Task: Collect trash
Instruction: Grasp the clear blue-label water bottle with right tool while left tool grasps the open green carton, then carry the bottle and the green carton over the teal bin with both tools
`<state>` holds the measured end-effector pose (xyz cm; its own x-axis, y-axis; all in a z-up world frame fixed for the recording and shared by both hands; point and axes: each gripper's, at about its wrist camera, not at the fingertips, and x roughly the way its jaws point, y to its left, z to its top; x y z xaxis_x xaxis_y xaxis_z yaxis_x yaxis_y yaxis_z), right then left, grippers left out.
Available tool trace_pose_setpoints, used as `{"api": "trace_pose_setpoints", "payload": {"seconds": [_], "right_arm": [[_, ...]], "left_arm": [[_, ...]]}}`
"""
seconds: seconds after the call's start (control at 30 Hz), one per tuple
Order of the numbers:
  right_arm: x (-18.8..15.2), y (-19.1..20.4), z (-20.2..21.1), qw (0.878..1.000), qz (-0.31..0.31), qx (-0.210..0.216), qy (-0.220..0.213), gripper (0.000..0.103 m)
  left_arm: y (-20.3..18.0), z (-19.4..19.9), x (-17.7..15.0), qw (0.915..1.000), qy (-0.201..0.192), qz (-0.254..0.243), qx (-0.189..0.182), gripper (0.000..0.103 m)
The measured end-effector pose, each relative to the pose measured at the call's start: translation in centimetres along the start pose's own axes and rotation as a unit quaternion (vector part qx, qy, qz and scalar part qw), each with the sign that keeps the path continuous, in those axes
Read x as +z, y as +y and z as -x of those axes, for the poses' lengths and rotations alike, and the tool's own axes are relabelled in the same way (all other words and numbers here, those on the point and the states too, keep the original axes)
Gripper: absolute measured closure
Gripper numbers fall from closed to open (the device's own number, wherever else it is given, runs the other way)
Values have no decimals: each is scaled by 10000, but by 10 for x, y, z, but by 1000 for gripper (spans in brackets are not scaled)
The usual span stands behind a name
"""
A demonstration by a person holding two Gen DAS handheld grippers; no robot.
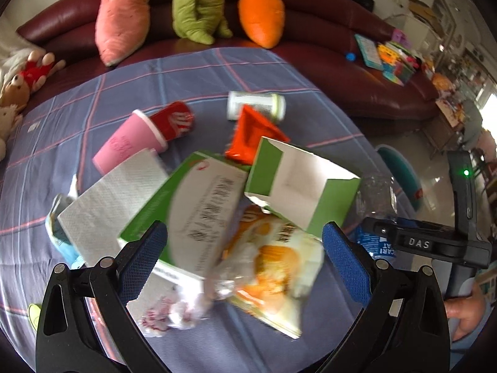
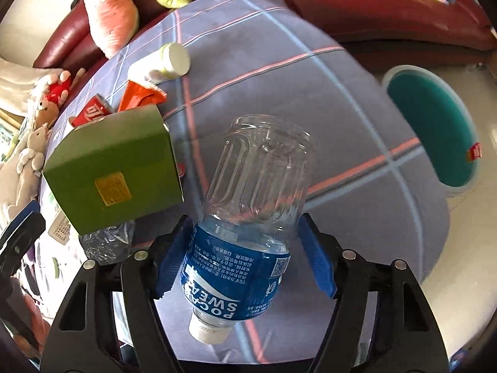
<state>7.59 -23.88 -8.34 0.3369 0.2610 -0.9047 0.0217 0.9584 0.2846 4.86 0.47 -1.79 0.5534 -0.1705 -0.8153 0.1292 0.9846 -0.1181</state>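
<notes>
Bottle (image 2: 245,223) between right tool (image 2: 245,258) pads

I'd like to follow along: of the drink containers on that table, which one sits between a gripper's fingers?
The clear plastic bottle with the blue label, between the right gripper's fingers. The red can and pink cup lie apart, ungripped.

Both cameras ride the grippers, peering steeply down and close over the cloth-covered table (image 1: 186,71). Each faces the sofa (image 1: 326,9) beyond. Both catch the open green box (image 1: 298,183) and the teal bin (image 2: 435,130).
</notes>
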Motion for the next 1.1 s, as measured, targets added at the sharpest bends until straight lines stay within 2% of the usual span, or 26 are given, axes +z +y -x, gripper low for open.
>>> {"api": "trace_pose_setpoints", "payload": {"seconds": [0.27,0.37,0.4,0.47,0.53,0.63,0.7,0.8,0.83,0.87,0.93,1.0,1.1], "right_arm": [[-2,-33,10,9998,-145,86,-118,36],[-1,-46,15,9995,-234,130,-181,36],[-1,-50,17,9994,-251,118,-205,36],[-1,-59,18,9992,-303,108,-221,36],[-1,-70,19,9988,-405,160,-211,36],[0,-81,21,9982,-493,247,-254,36],[-1,-83,21,9980,-496,310,-258,36],[-2,-85,22,9977,-466,389,-306,36],[-3,-86,22,9975,-469,416,-312,36],[-3,-88,22,9974,-476,449,-317,36],[-5,-91,23,9970,-482,507,-323,36],[-6,-95,25,9968,-467,548,-356,36],[-5,-100,31,9960,-471,606,-467,36]], "left_arm": [[-63,-25,5,9961,276,-836,-9,4],[-71,-28,8,9962,261,-836,33,5],[-71,-29,10,9965,283,-787,16,6],[-73,-31,14,9966,369,-730,-50,16],[-83,-29,12,9955,425,-840,-99,19],[-105,-32,3,9921,473,-1159,-89,21],[-119,-43,0,9899,563,-1297,78,21],[-126,-62,1,9891,743,-1256,199,33],[-127,-71,2,9890,825,-1208,238,45],[-128,-76,3,9888,870,-1190,249,65],[-129,-83,4,9891,925,-1124,204,76],[-131,-82,6,9897,861,-1104,292,77],[-134,-73,15,9913,751,-1071,145,77]]}}
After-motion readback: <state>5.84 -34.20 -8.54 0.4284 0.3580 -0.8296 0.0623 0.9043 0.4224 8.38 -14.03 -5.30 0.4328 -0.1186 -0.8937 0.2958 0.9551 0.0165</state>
